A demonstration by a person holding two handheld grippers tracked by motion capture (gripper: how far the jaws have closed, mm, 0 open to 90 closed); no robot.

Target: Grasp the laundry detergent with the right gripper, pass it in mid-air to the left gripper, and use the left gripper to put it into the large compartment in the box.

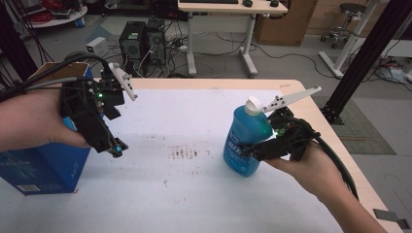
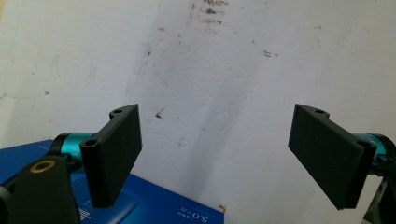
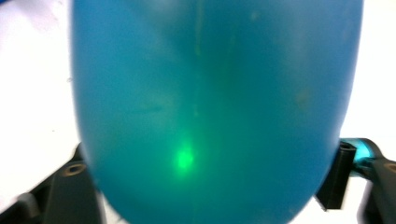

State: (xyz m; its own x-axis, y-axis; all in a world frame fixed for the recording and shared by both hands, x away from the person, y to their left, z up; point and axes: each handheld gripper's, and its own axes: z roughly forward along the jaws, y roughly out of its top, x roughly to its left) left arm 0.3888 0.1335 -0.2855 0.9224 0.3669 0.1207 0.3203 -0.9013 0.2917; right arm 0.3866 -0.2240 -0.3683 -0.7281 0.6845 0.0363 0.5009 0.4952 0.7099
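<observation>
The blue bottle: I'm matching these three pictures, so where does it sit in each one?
High view: blue bottle right of centre, in the right gripper.
Left gripper view: not in it.
Right gripper view: its blue body spans the middle, between the jaws.
Shared landmark: the stained white tabletop.

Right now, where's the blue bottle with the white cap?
In the high view the blue bottle is at the table's right side, tilted, between the right gripper's jaws, far from the blue box at the left edge.

Bare table (image 1: 194,126) stretches open from centre toward 12 o'clock. A blue box (image 1: 43,165) blocks 9 o'clock; the blue bottle (image 1: 245,141) stands at 3 o'clock.
</observation>
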